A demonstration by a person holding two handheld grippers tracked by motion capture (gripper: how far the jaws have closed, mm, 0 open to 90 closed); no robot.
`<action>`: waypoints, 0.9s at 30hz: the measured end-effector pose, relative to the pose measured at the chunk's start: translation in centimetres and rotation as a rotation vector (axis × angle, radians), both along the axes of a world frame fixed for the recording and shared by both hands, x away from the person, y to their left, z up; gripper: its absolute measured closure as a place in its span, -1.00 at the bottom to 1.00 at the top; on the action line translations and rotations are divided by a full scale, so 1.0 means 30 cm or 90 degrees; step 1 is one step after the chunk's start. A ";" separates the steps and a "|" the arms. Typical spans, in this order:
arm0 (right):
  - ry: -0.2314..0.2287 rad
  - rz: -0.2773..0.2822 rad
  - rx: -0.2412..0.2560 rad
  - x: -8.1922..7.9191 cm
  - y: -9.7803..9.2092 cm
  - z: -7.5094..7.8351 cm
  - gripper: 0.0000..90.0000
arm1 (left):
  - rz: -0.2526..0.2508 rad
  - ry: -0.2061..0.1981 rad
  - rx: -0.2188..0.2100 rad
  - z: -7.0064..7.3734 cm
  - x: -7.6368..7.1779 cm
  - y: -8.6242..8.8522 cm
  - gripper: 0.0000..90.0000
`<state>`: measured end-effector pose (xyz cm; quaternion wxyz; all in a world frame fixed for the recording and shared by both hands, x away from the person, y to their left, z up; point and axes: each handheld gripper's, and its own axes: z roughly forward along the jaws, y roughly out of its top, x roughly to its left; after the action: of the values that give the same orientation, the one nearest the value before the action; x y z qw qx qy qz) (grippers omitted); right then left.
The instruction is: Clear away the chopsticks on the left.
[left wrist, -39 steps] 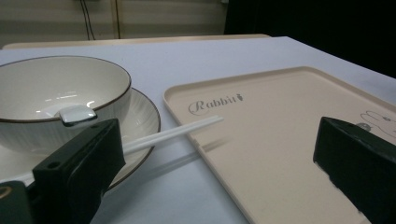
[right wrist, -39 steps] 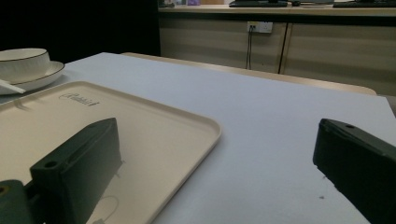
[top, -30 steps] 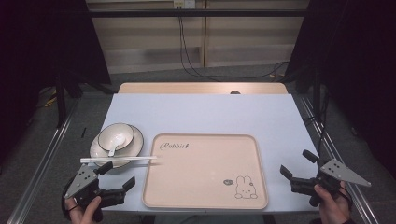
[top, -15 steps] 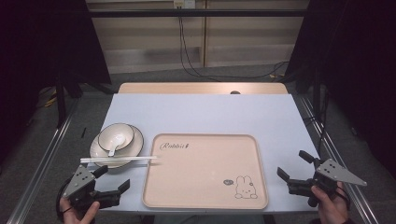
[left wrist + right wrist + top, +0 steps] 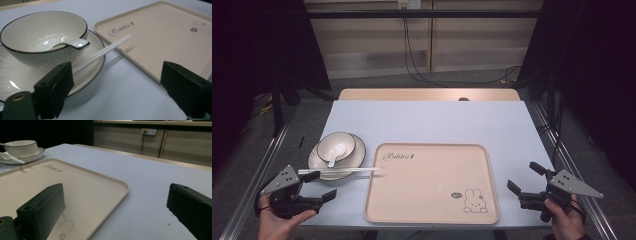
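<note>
A pale blue tabletop seen from above carries a beige tray printed with a rabbit, and to its left a white bowl sitting on a white plate. A white spoon rests inside the bowl. A pair of white chopsticks lies across the near rim of the plate, its long axis running left to right, with the right tips reaching just over the tray's left edge.

The left gripper is held in a hand at the near left corner of the tabletop, its jaws spread wide and holding nothing. The left end of the chopsticks sits just beyond the farther jaw, near it; whether they touch cannot be told. The right gripper is held in a hand at the near right corner, beside the tray's right edge, well apart from the chopsticks. Its jaws are also spread and empty.

The left gripper view looks low over the tabletop between the two black jaws. It shows the chopsticks close up, slanting from behind the left jaw up and to the right, bridging the plate and the tray, with a shadow beneath them on the tabletop. It also shows the dark rim line of the bowl and the spoon handle resting on it.

The right gripper view looks across the tray from the other side, with the bowl and plate small and far at upper left, and a wall socket behind the tabletop.
</note>
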<state>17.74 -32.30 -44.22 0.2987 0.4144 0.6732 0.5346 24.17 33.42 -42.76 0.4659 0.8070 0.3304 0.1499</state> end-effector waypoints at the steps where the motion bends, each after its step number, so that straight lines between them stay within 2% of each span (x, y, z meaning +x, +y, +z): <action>1: -0.001 0.000 0.000 0.000 0.000 0.000 -0.98 | 0.000 0.000 0.000 0.000 0.000 0.000 -0.71; 4: -0.002 0.000 -0.001 0.000 0.000 0.000 -0.98 | -0.015 0.004 -0.001 0.004 0.029 0.018 -0.67; 5: -0.004 -0.001 -0.003 0.000 0.001 0.000 -0.98 | -0.019 0.000 0.010 0.010 0.037 0.029 -0.62; 6: -0.003 0.001 -0.002 0.000 0.002 0.000 -0.98 | -0.023 -0.007 0.018 0.015 0.050 0.043 -0.44; 8: -0.003 0.002 -0.002 0.001 0.003 0.000 -0.98 | -0.020 -0.005 0.019 0.016 0.058 0.048 -0.38; 11: 0.006 0.003 0.006 0.003 0.003 -0.003 -0.98 | -0.043 -0.001 0.036 0.018 0.090 0.068 -0.27; 12: 0.005 0.003 0.006 0.003 0.003 -0.002 -0.98 | -0.052 0.000 0.042 0.017 0.105 0.071 -0.14; 13: 0.005 0.003 0.006 0.003 0.003 -0.002 -0.98 | -0.052 0.000 0.042 0.017 0.105 0.071 -0.12; 14: 0.004 0.007 0.006 0.002 0.005 -0.002 -0.98 | -0.073 0.000 0.054 0.013 0.124 0.072 -0.05; 15: 0.004 0.007 0.006 0.002 0.005 -0.002 -0.98 | -0.073 0.000 0.054 0.013 0.124 0.072 0.01; 16: 0.000 0.011 0.002 0.003 0.007 -0.001 -0.98 | -0.079 0.000 0.075 0.008 0.142 0.074 0.08; 18: -0.003 0.012 0.001 0.003 0.008 -0.001 -0.98 | -0.081 0.001 0.078 0.003 0.152 0.075 0.12; 19: -0.003 0.012 0.001 0.003 0.008 -0.001 -0.98 | -0.080 -0.008 0.091 0.000 0.160 0.076 0.12; 20: -0.002 0.012 0.002 0.003 0.008 -0.001 -0.98 | -0.083 -0.002 0.101 -0.002 0.167 0.078 0.18; 22: -0.001 0.009 0.003 0.003 0.008 -0.002 -0.98 | -0.092 -0.007 0.100 -0.007 0.181 0.079 0.27; 24: 0.002 0.007 0.006 0.006 0.009 -0.004 -0.98 | -0.101 -0.002 0.108 -0.007 0.189 0.079 0.45; 25: 0.003 0.012 0.005 0.008 0.010 -0.005 -0.98 | -0.103 -0.003 0.104 -0.010 0.194 0.079 0.45; 27: 0.002 0.010 0.009 0.007 0.011 -0.004 -0.98 | -0.113 0.005 0.128 -0.014 0.202 0.076 0.48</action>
<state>17.96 -31.98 -44.34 0.2903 0.4118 0.6733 0.5411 30.25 35.69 -43.19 0.3926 0.8764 0.2428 0.1372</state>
